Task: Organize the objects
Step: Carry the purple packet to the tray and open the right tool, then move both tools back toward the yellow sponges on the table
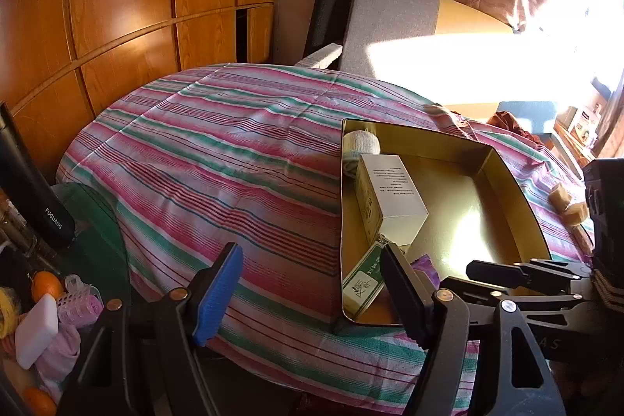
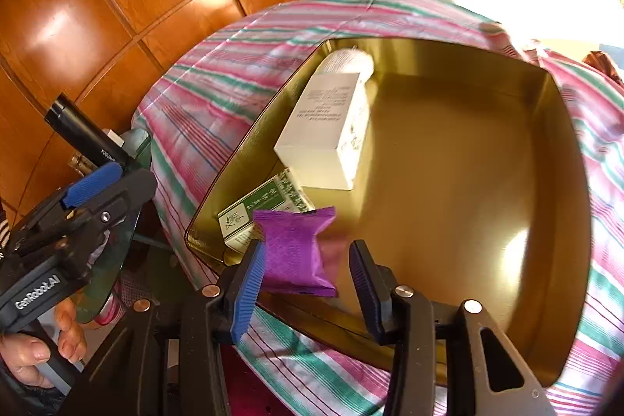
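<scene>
Right hand-held gripper (image 2: pixel 306 281) over the near-left corner of the gold tin (image 2: pixel 561 127); jaws parted, purple sachet (image 2: pixel 296 252) touching the blue pad only, seemingly dropping free. Sachet crinkly foil, long axis running away from the gripper. Left hand-held gripper (image 1: pixel 308 293) open, empty, beside the tin. Striped cloth (image 1: pixel 218 151) beneath.

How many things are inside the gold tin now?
4, perhaps more hidden. A white roll lies in the far corner, a white box beside it, a green box nearer, and a purple packet between the right gripper's open jaws.
</scene>
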The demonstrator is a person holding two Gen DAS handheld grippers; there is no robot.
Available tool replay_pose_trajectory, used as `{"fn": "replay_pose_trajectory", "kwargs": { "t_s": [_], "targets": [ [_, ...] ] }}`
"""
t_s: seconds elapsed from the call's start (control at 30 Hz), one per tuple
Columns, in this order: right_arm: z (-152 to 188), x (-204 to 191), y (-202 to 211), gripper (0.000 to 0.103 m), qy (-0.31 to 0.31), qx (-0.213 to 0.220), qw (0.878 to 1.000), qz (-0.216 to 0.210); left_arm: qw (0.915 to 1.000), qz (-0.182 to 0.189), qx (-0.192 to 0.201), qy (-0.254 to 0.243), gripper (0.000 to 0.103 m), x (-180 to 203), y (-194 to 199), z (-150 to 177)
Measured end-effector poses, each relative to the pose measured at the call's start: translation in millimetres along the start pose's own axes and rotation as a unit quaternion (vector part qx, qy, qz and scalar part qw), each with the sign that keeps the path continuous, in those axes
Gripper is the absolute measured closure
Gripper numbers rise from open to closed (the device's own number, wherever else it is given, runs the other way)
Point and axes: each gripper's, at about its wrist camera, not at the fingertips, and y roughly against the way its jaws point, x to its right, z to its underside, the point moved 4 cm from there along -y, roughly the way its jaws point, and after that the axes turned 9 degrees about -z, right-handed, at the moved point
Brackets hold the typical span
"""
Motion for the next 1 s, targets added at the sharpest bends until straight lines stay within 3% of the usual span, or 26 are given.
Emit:
{"fn": "replay_pose_trajectory", "kwargs": {
  "t_s": [0.37,0.67,0.87,1.0],
  "targets": [
    [5.2,23.1,56.2,0.058,-0.03,0.066,0.997,0.04,0.999,0.007,0.02,-0.039,0.026,24.5,14.5,0.1],
    [22.0,74.3,122.0,0.058,-0.084,0.12,0.986,0.084,0.9964,0.029,0.024,-0.076,0.026,54.7,22.9,1.8],
    [43.4,131.0,189.9,0.058,-0.142,0.17,0.965,0.143,0.9927,0.054,0.029,-0.104,0.026,82.8,28.8,-0.1],
    [71.2,175.9,240.2,0.058,-0.198,0.207,0.938,0.197,0.9884,0.075,0.031,-0.128,0.026,105.9,33.3,1.8]
  ]
}}
